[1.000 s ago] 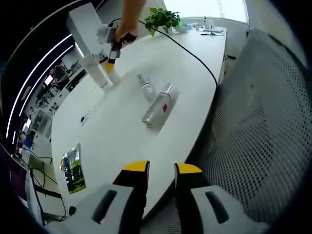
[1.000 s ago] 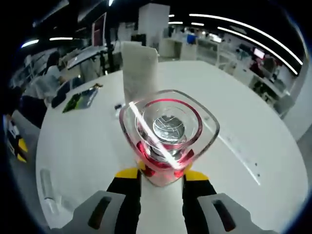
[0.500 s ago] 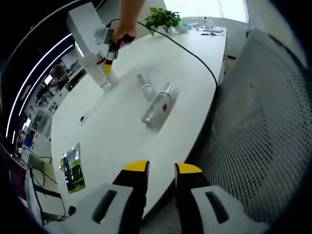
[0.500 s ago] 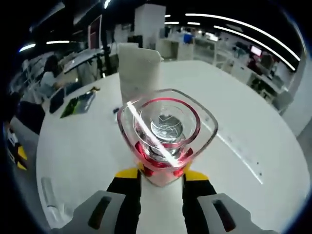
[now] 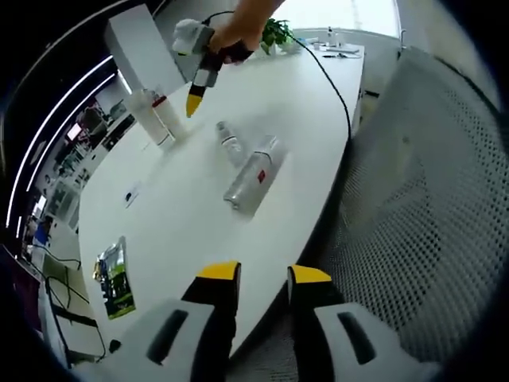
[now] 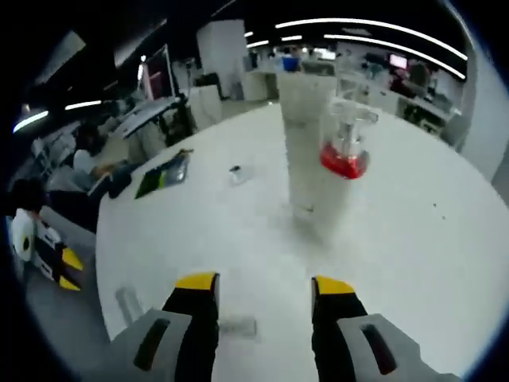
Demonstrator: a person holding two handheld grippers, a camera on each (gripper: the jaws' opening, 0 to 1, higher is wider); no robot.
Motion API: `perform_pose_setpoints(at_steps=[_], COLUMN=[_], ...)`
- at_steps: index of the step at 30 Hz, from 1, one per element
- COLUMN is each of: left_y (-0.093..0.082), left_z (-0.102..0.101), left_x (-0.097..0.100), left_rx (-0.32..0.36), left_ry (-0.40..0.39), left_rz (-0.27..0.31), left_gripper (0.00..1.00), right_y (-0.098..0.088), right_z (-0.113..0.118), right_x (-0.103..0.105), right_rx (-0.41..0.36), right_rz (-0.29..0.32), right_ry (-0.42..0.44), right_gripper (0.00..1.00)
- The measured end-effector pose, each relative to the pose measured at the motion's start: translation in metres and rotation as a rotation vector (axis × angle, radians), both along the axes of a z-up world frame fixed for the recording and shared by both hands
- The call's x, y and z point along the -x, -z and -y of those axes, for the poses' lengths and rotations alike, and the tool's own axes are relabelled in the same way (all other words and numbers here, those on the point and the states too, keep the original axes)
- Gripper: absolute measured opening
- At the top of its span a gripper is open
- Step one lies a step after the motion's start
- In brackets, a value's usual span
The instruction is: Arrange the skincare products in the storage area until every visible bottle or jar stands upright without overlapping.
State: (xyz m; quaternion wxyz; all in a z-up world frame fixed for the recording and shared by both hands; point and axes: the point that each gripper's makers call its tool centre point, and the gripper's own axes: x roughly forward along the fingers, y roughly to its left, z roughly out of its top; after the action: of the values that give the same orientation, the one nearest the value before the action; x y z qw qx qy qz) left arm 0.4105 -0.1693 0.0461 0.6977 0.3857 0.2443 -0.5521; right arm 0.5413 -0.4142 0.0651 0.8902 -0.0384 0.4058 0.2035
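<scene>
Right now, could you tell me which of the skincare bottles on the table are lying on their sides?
Two: the large silver bottle with a red label, and the small clear bottle just beyond it. The white tube and the red-collared pump bottle stand upright.

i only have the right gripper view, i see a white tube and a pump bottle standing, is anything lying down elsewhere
Observer: Yes. In the left gripper view a silver bottle lies on its side on the table.
Operator: just that one
Observer: No, a small clear bottle lies flat beside it, on its far side.
Operator: left gripper holding anything
Observer: No, the left gripper is open and empty, at the table's near edge.
</scene>
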Motion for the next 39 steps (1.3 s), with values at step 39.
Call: perform_pose_setpoints(at_steps=[39], left_y=[-0.011], left_z=[0.009], left_x=[0.006], left_rx=[0.053], left_ry=[0.059], left_rz=[0.040], left_gripper=[0.36], right_y=[0.074], right_z=[-0.121], right_x=[0.110], right_rx=[0.413], right_rz=[-0.201], right_ry=[-0.615], right_gripper=[0.16])
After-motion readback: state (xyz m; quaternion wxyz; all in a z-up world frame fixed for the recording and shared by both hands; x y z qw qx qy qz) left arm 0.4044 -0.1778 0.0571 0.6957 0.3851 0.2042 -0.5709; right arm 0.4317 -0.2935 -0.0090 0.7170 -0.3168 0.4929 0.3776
